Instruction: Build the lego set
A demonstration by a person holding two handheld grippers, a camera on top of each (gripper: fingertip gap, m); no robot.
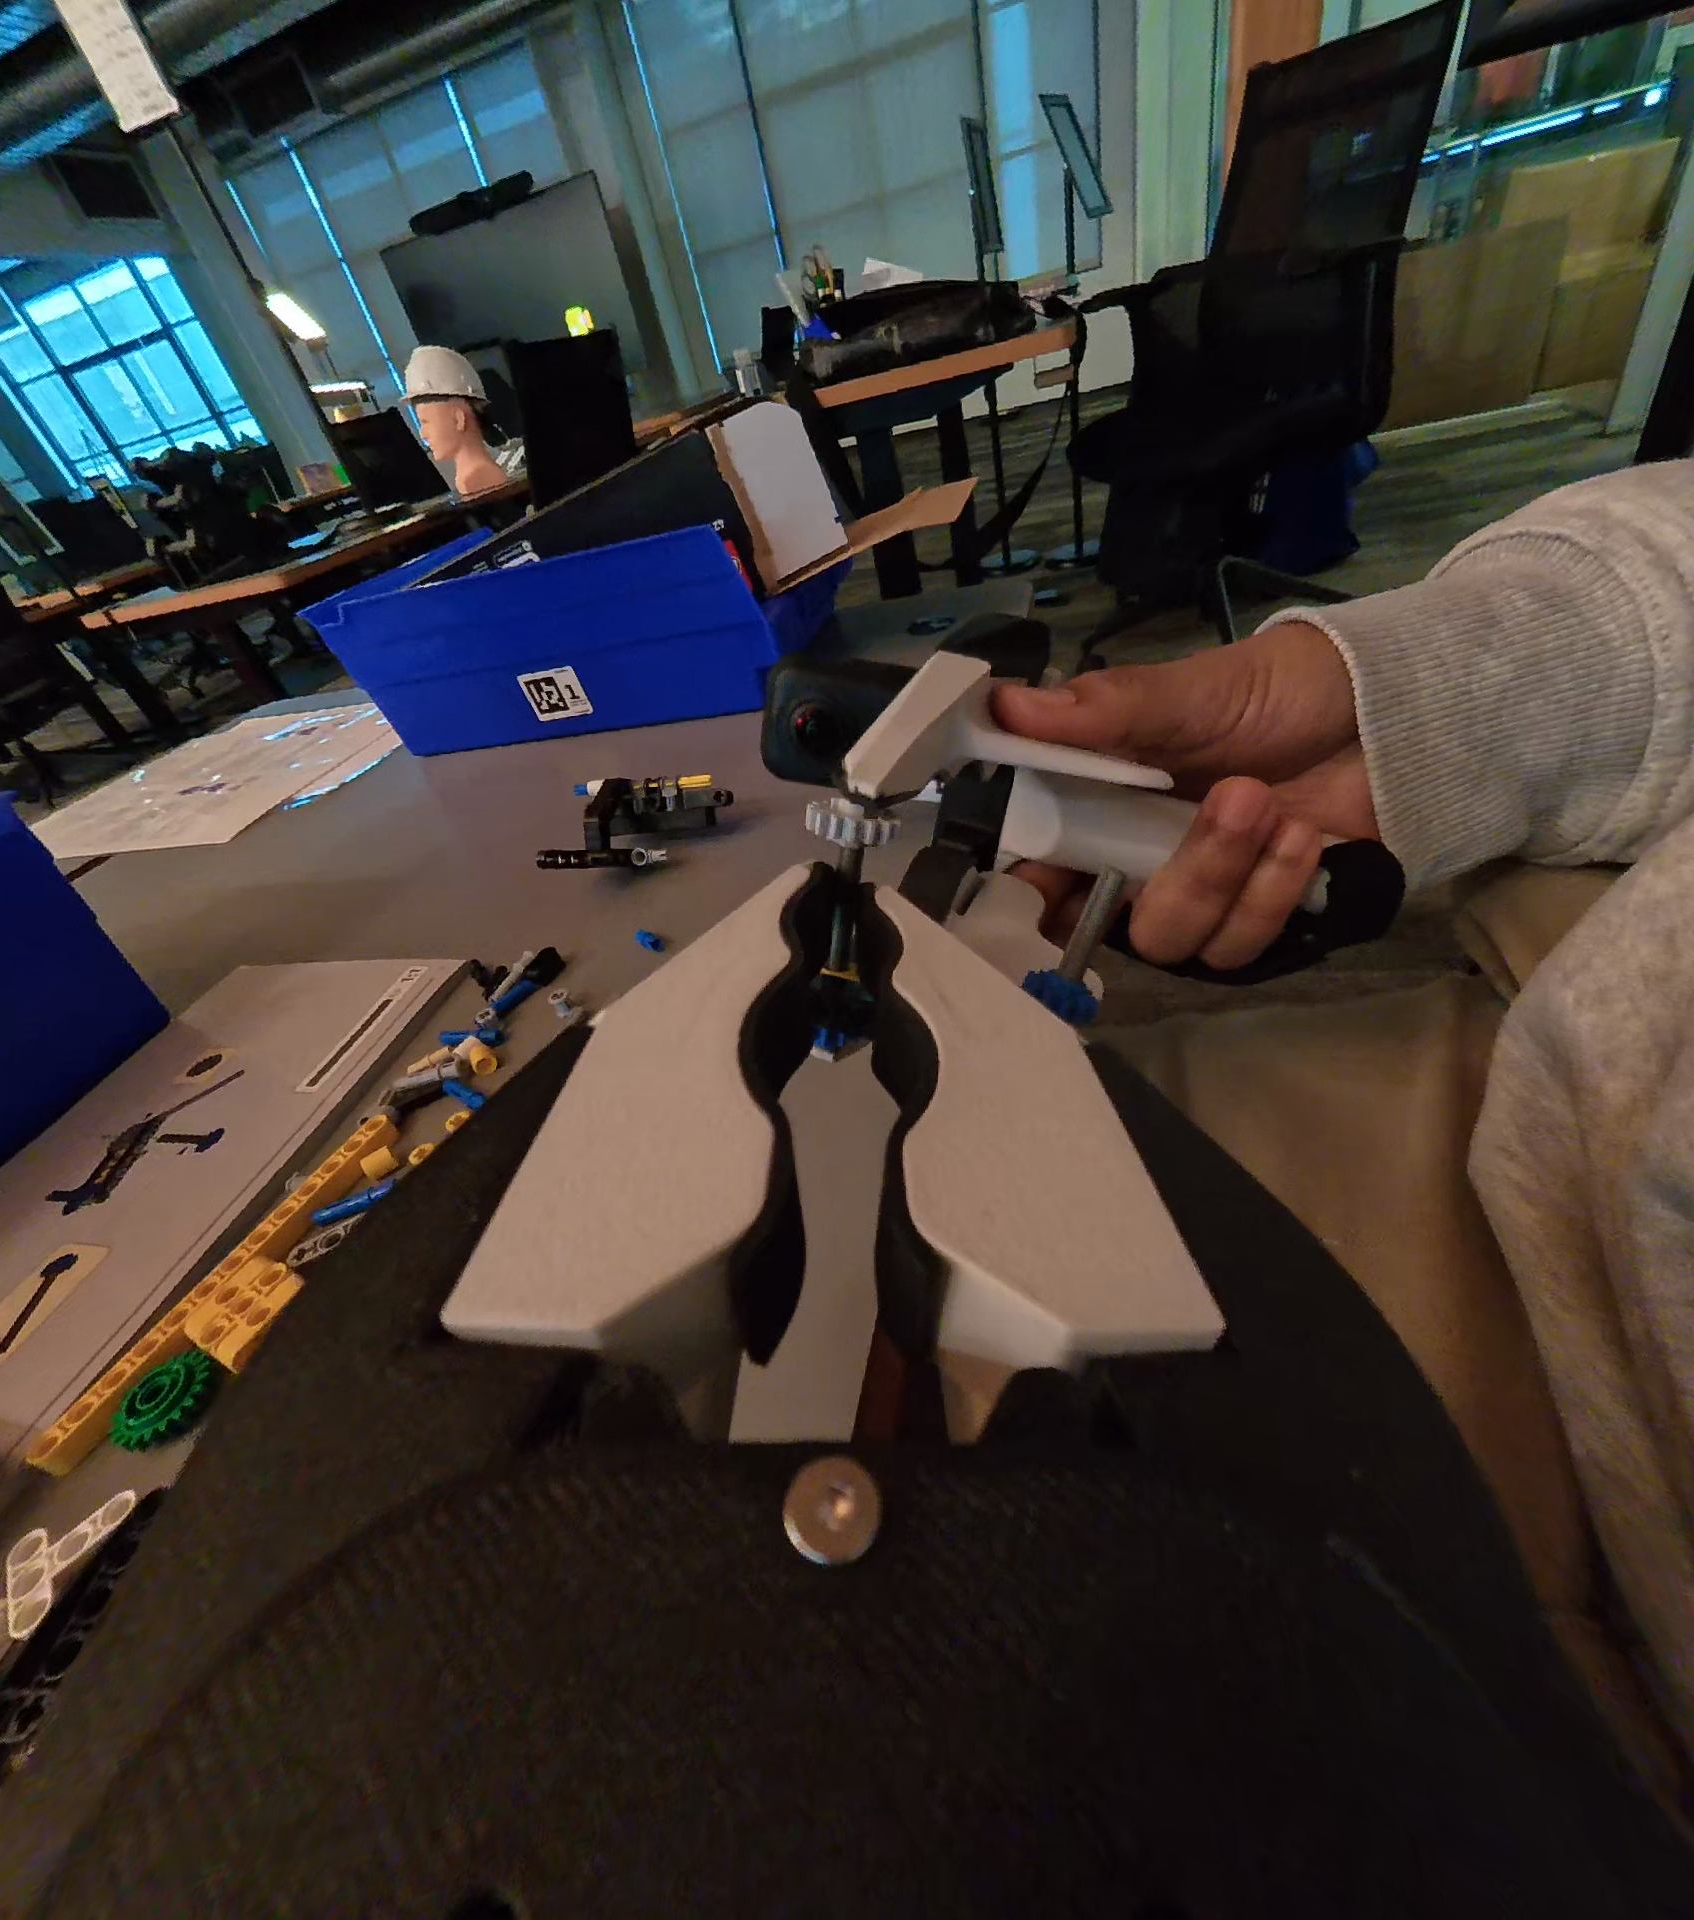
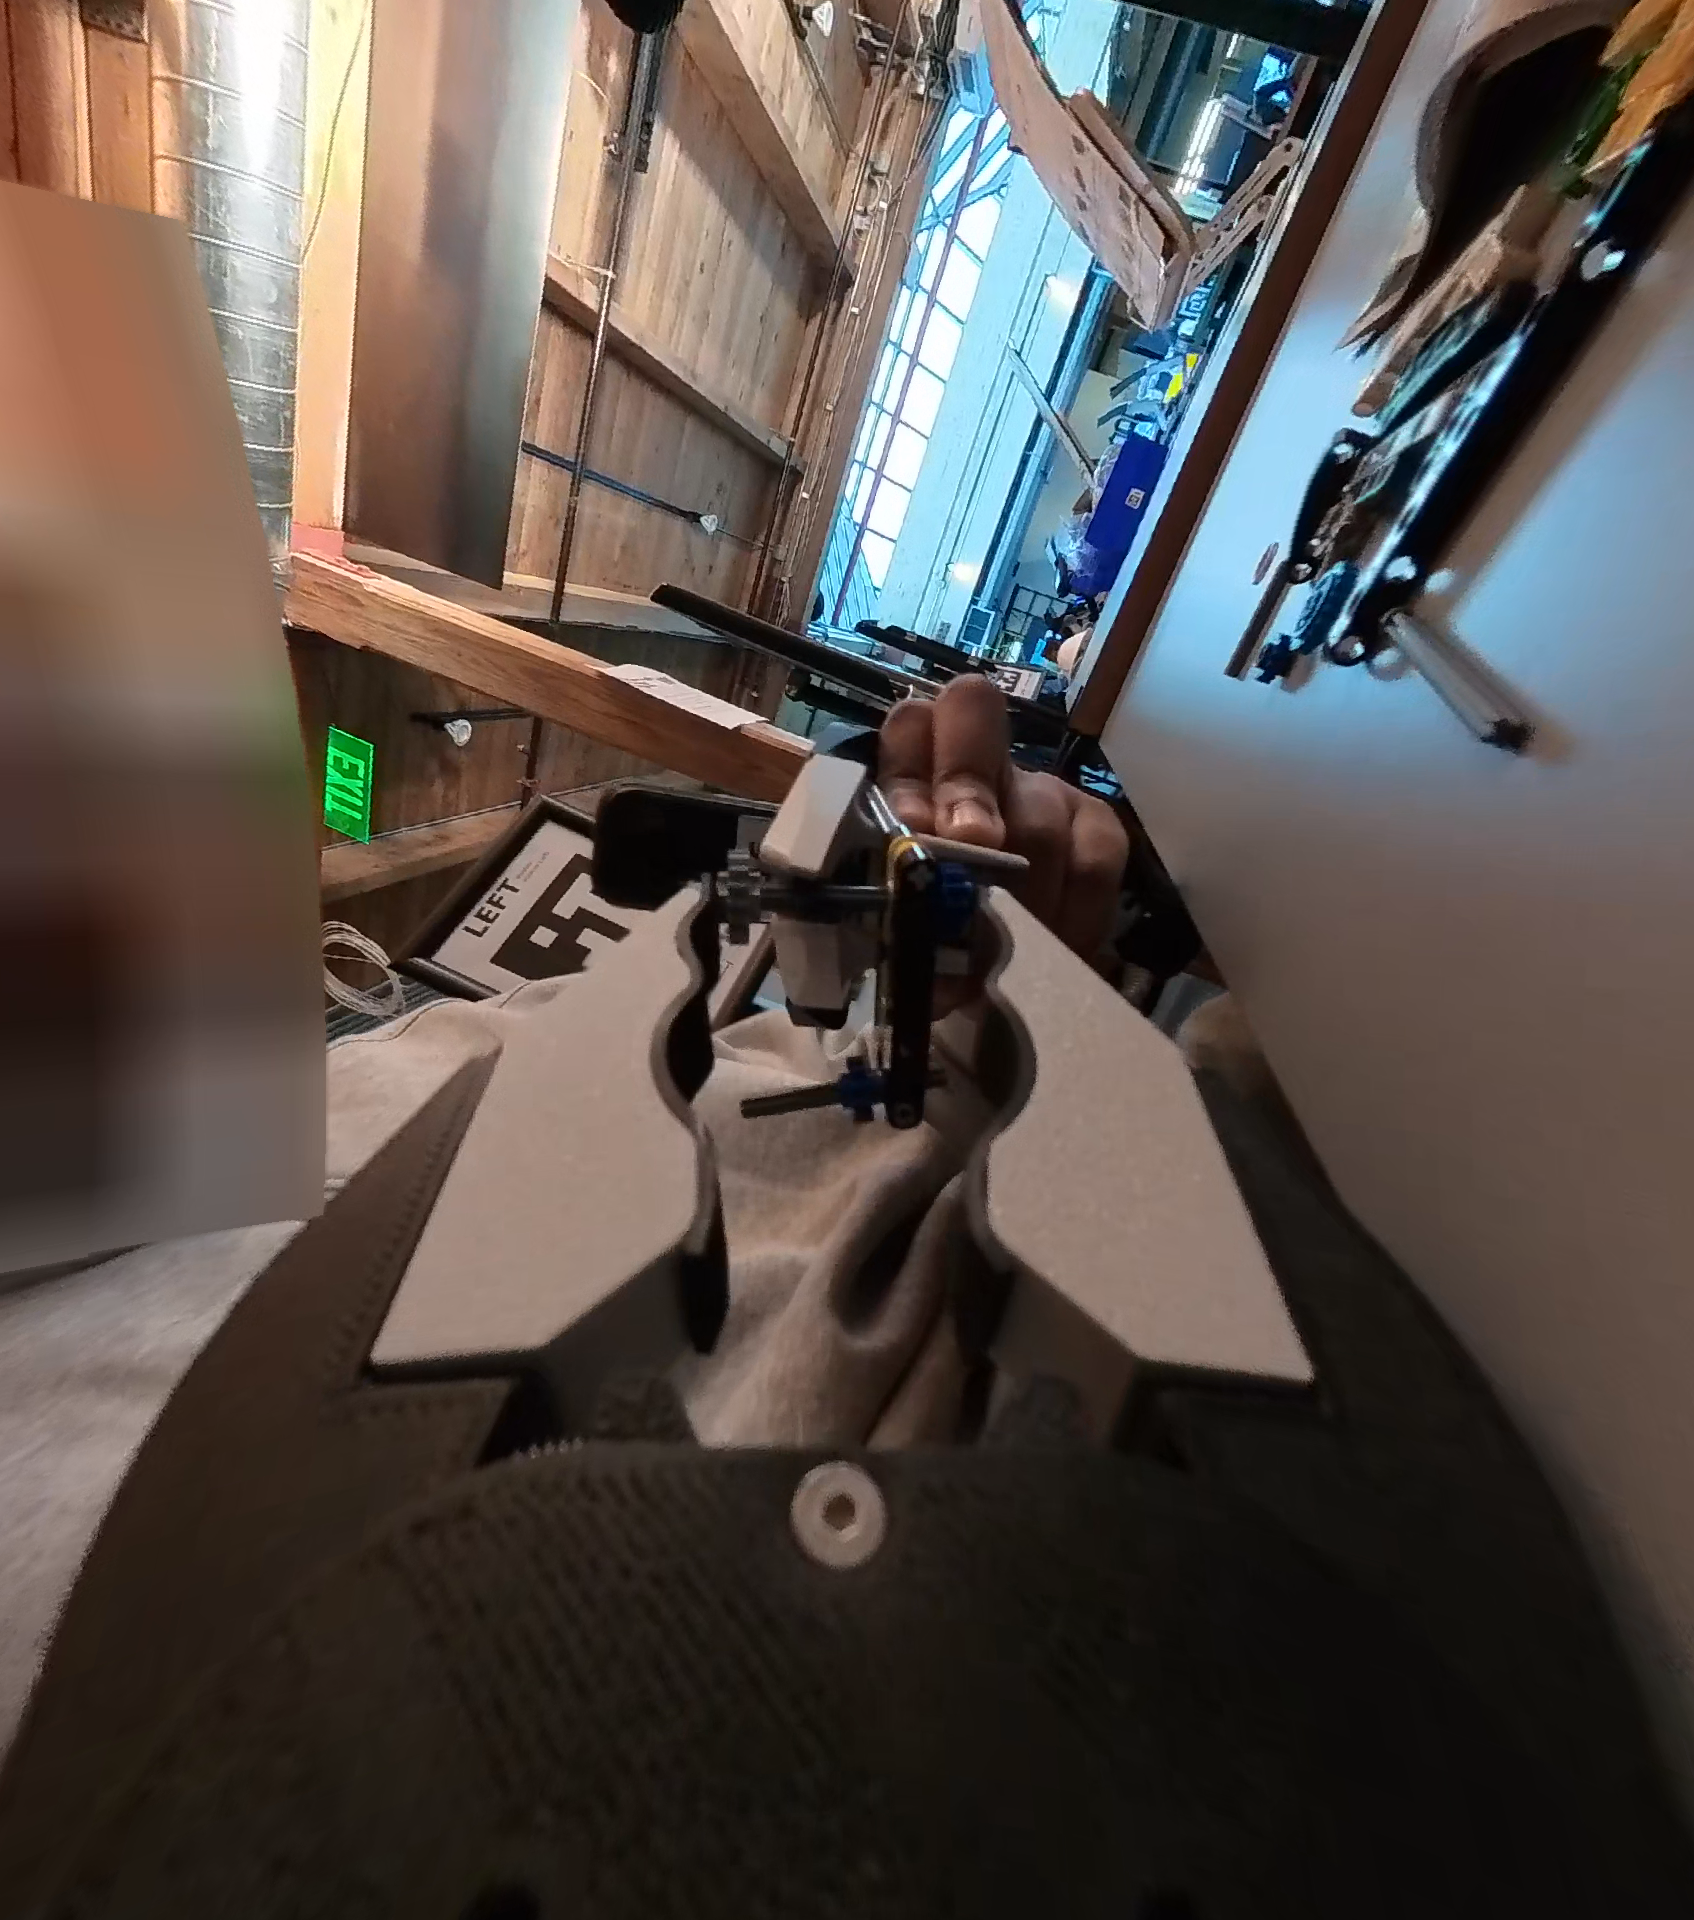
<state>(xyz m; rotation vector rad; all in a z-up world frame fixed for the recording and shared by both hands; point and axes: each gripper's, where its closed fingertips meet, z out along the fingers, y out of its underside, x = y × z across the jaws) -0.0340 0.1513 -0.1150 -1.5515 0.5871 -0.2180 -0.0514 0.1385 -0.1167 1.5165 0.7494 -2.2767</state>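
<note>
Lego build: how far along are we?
Early. Done: one small black subassembly sits on the table. In hand: the left gripper is clamped on a black axle piece topped by a white gear; the right gripper is open around it. Left: yellow beams, a green gear and blue pins lie loose beside the instruction booklet.

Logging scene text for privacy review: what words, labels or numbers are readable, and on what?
I won't quote writing; these bear it:
White sticker on blue bin: legible.
Green lit sign on wooden wall: legible.
Black-and-white marker card: legible.
Instruction booklet: too small.
Hanging paper sheet: too blurred.
</note>
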